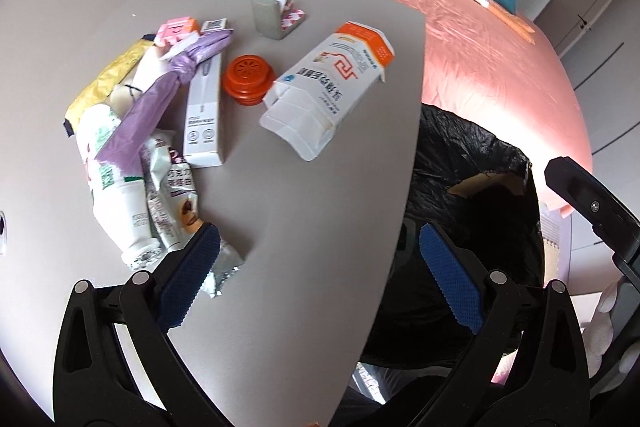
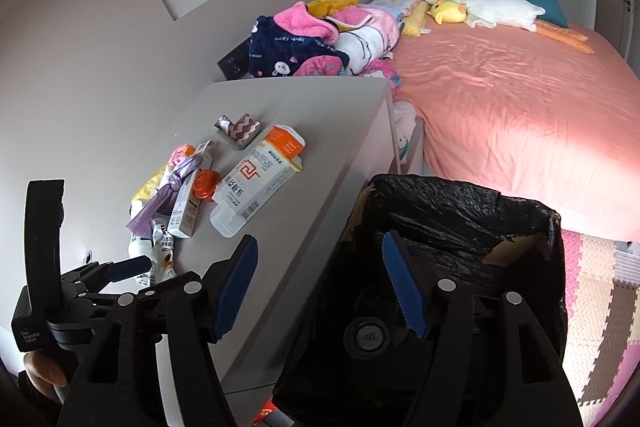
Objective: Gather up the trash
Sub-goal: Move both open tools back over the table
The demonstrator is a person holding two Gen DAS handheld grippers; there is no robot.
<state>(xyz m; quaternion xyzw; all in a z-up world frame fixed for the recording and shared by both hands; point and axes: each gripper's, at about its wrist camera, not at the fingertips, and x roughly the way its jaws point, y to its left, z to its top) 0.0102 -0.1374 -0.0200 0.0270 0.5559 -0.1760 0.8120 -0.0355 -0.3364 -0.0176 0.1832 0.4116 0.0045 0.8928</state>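
Observation:
Trash lies on a grey nightstand top (image 1: 280,227): a white-and-orange carton (image 1: 328,83), an orange round lid (image 1: 249,79), a slim white box (image 1: 204,115), a purple bag strip (image 1: 160,103) and foil snack wrappers (image 1: 168,195). My left gripper (image 1: 316,251) is open and empty, its left finger just over a wrapper at the table's near edge. A bin lined with a black bag (image 2: 460,247) stands beside the table. My right gripper (image 2: 320,275) is open and empty above the bin's near rim. The carton (image 2: 256,183) also shows in the right wrist view.
A small grey block (image 1: 266,15) and patterned paper (image 1: 290,13) sit at the table's far side. A bed with a pink sheet (image 2: 500,99), piled clothes (image 2: 320,39) and plush toys lies behind. Foam floor mats (image 2: 596,307) are at the right.

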